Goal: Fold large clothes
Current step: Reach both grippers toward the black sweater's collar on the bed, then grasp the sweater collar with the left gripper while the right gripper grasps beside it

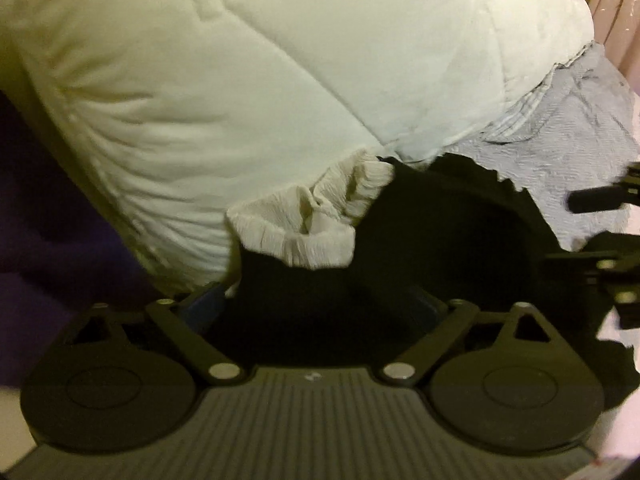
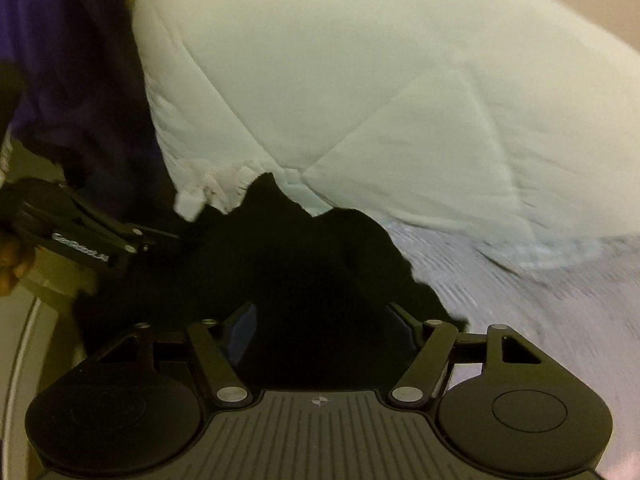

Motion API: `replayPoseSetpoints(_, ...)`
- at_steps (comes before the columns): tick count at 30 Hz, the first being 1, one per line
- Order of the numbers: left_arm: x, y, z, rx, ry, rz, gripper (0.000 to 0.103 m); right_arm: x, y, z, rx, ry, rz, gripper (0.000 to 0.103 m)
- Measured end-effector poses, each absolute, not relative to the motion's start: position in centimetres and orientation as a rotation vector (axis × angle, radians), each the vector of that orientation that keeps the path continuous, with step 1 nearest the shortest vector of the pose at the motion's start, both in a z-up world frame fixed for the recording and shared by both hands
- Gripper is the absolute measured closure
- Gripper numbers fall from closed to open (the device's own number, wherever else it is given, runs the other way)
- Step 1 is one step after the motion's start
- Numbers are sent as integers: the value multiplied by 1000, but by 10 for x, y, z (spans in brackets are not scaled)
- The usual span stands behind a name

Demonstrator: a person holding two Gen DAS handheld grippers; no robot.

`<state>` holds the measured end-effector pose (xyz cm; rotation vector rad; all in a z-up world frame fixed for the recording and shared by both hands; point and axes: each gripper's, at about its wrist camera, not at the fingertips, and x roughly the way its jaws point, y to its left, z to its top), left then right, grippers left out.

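Note:
A black garment (image 1: 440, 220) lies bunched on the bed, right in front of both grippers, and it also fills the lower middle of the right wrist view (image 2: 304, 264). My left gripper (image 1: 318, 296) has its blue-padded fingers (image 1: 210, 300) spread wide, with black cloth between and over them and the tips hidden. In its own view my right gripper (image 2: 324, 316) stands the same way, its fingers (image 2: 244, 326) far apart and buried in the cloth. The right gripper (image 1: 596, 224) also shows at the right edge of the left view. The left gripper (image 2: 92, 240) shows at the left of the right view.
A puffy white quilt (image 1: 240, 80) with a ruffled cream edge (image 1: 304, 220) rises just behind the garment. A pale grey sheet (image 1: 568, 148) covers the bed to the right. A person's purple clothing (image 2: 72, 60) and hand (image 2: 12, 264) are at the left.

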<state>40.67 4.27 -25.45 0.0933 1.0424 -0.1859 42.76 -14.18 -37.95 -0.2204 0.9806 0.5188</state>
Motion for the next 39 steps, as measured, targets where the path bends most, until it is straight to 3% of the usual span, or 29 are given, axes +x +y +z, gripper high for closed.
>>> replayPoseSetpoints(2,417,44,-264,89,1045,-208,16,442,-137,-393,-243,986,553,40)
replayPoseSetpoints(5,427,46,-274,120,1050,-223,30,449,-127,-398,-287,984,584,50)
replayPoseSetpoints(6,429,48,-276,114,1052,-231,36,450,-126,-398,-294,986,593,62)
replayPoseSetpoints(7,430,51,-277,108,1054,-232,42,452,-126,-399,-292,999,605,87)
replayPoseSetpoints(8,429,53,-277,112,1057,-240,58,451,-126,-398,-299,1006,598,98)
replayPoseSetpoints(9,430,55,-277,113,1060,-249,71,450,-127,-394,-299,1002,589,101)
replayPoseSetpoints(10,429,57,-275,113,1058,-255,76,448,-130,-389,-286,1001,583,102)
replayPoseSetpoints(11,428,58,-273,123,1053,-263,90,444,-133,-382,-280,993,570,102)
replayPoseSetpoints(12,427,57,-270,147,1048,-271,96,439,-136,-372,-287,971,552,102)
replayPoseSetpoints(16,413,51,-240,187,988,-312,98,410,-154,-324,-273,878,467,102)
replayPoseSetpoints(23,366,15,-141,185,782,-534,98,297,-238,-223,-153,713,159,103)
replayPoseSetpoints(32,225,-114,-12,281,520,-1002,99,26,-341,-123,58,515,-289,103)
replayPoseSetpoints(39,58,-201,44,345,441,-1331,99,-192,-380,-54,96,406,-560,103)
